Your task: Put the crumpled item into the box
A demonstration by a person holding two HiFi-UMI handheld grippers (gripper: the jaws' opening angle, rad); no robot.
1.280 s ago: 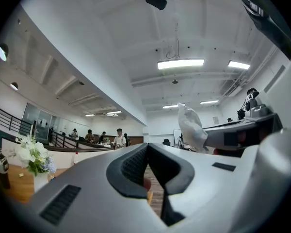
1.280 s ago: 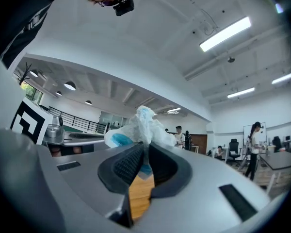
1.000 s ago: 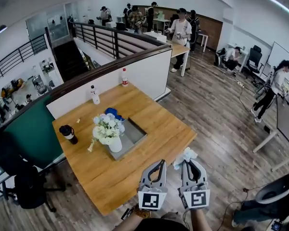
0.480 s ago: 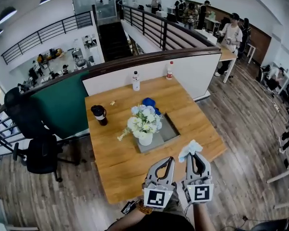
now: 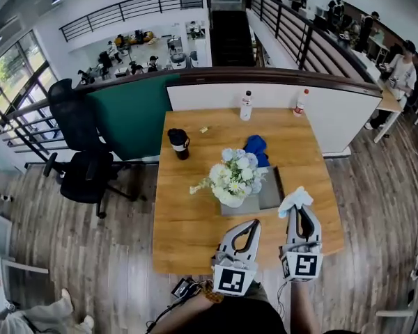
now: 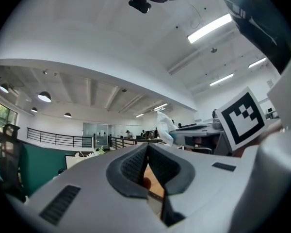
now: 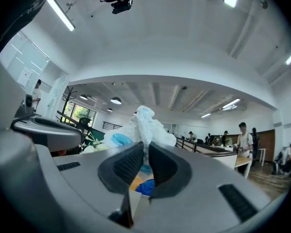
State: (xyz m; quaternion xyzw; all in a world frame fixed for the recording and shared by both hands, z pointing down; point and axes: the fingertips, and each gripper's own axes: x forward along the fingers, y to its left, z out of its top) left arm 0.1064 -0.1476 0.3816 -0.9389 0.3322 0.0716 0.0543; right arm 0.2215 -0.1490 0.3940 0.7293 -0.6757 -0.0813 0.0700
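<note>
We find a wooden counter (image 5: 195, 214) set against a low partition wall, with a black office chair (image 5: 80, 152) on the floor off its left edge. Toward the right edge lies the shallow grey box (image 5: 272, 186). A white vase (image 5: 230, 199) stands at the box's left end and carries a spread of pale flowers (image 5: 235, 172). A blue cloth (image 5: 256, 148) lies bunched just beyond the box's far edge. At the near edge both tools are held up side by side. The left tongs (image 5: 252, 223) are clenched on nothing, and in their own view we see the pads (image 6: 136, 165) meeting with no object between them. The right tongs (image 5: 299, 209) are clamped on the crumpled item (image 5: 295, 199), a white wad with a touch of pale blue. It sticks out past their tips (image 7: 146, 148) and fills the middle of their view (image 7: 138, 127). From the head view we place the wad over the counter's near right part, by the box's near right corner, not resting in the box. It also shows in the left gripper view (image 6: 164, 127). A dark cup (image 5: 179, 143) stands towards the far left corner. A clear bottle (image 5: 246, 106) and a red-labelled bottle (image 5: 300, 103) stand apart along the far edge.
</note>
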